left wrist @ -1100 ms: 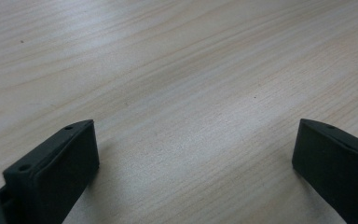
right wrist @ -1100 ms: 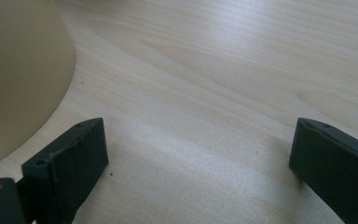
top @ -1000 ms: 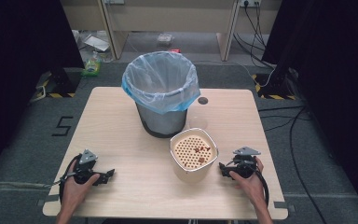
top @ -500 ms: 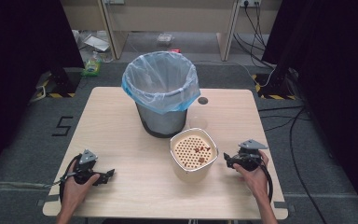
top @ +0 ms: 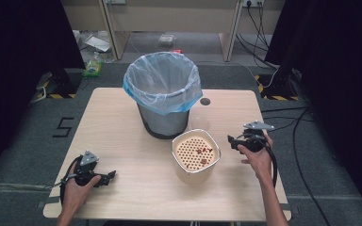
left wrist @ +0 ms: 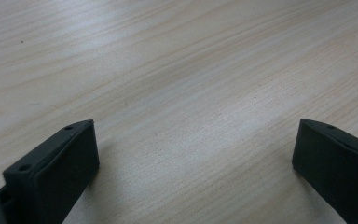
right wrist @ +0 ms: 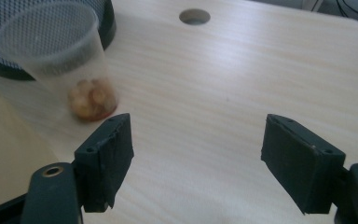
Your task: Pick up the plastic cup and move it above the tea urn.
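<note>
Moved: your right tongs (top: pixel 231 140) have lifted and travelled forward since a second ago, from beside the strainer's near edge to level with its far side; your left tongs (top: pixel 111 176) have stayed where they were.
Left tongs: spread wide, low over bare tabletop (left wrist: pixel 177 74) at the near left corner, nothing between the jaws.
Right tongs: spread wide (right wrist: pixel 196 149), held by your right hand (top: pixel 259 157), pointing left toward the cup, nothing gripped.
Strainer: cream tub (top: pixel 195 155) with a perforated top, a few reddish bits on it, near the middle of the tabletop, between your two hands.
Cup: clear plastic cup (right wrist: pixel 58 60), upright, with a lump of brownish scraps at the bottom, just beyond the strainer and close against the bin.
Bin: grey mesh bin (top: pixel 162 94) with a pale blue liner, at the far middle.
Hole: round hole (right wrist: pixel 194 17) in the tabletop, right of the bin.
</note>
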Tool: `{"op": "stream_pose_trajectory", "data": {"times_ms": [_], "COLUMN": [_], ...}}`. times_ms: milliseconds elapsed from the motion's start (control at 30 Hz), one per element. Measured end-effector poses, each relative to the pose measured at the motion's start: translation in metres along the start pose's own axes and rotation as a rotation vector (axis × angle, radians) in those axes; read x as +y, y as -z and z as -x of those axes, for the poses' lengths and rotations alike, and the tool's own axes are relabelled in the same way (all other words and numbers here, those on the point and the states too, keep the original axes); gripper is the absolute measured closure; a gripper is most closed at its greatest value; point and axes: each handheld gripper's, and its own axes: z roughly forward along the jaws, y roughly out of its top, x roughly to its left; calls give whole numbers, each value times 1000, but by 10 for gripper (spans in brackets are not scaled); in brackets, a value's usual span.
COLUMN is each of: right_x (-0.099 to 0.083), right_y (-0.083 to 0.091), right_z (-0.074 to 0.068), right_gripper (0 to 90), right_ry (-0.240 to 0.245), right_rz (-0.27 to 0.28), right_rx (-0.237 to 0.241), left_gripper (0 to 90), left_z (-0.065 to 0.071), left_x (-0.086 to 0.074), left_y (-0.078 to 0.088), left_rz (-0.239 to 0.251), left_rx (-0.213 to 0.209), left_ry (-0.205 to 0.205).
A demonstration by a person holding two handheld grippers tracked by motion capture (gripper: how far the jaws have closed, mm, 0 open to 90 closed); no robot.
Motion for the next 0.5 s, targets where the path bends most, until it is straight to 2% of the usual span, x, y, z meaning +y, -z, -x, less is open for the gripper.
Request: {"op": "stream_pose_trajectory", "data": {"times_ms": [33, 67, 200, 500], "right_x": [8, 8, 28, 51], "right_y": [-3, -3, -8, -18], "right_z": [-2, -2, -9, -22], "right_gripper": [266, 266, 295, 384], "right_ry": [5, 5, 16, 57], "right_rz": [1, 1, 3, -7], "right_rx": [10, 10, 34, 68], "left_gripper": [0, 0, 0, 0], "left_z": [0, 0, 0, 0], "left_x": [0, 0, 0, 0], "left_y": [0, 0, 0, 0], "left_rz": [0, -1, 0, -1], "left_rx": [0, 0, 0, 0], "left_ry": [0, 0, 2, 0]}}
